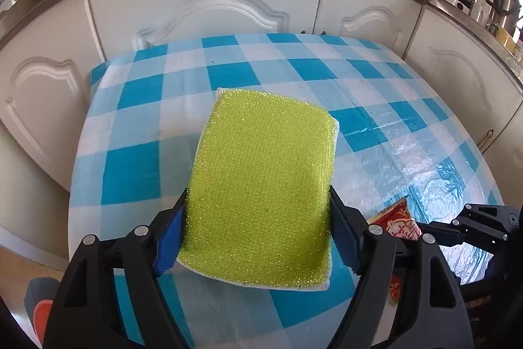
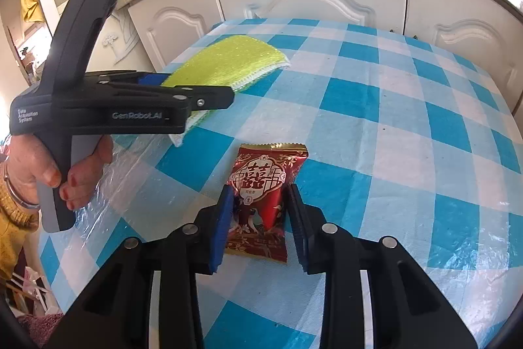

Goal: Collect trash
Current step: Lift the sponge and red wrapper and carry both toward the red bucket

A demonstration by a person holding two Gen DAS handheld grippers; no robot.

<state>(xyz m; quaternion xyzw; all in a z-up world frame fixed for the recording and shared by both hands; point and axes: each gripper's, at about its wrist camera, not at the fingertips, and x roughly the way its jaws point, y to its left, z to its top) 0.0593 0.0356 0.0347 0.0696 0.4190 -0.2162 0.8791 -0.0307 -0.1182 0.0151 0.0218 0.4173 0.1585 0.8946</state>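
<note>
A: How was the left gripper [image 1: 258, 237] posed?

B: It slanted down over the table [image 1: 137, 133], and a hand [image 2: 65, 172] gripped its handle. Its jaws stood wide but pressed both long sides of the sponge [image 1: 261, 188], lifting it at a tilt.

A: And the right gripper [image 2: 260, 224]?

B: It angled down too, with its jaws drawn narrow. The 2 blue pads [image 2: 222, 228] sat against the sides of the snack packet [image 2: 264, 198], pinching it.

A: What did the packet look like?

B: Red foil with gold crimped ends, a white emblem with characters and birds printed below. It lay flat on the blue-and-white checked cloth, near the table's front edge. Whether it had left the cloth, I could not tell.

A: The sponge?

B: A yellow-green glittery mesh face with a white layer beneath, rectangular with rounded corners, held above the table's left part.
</note>
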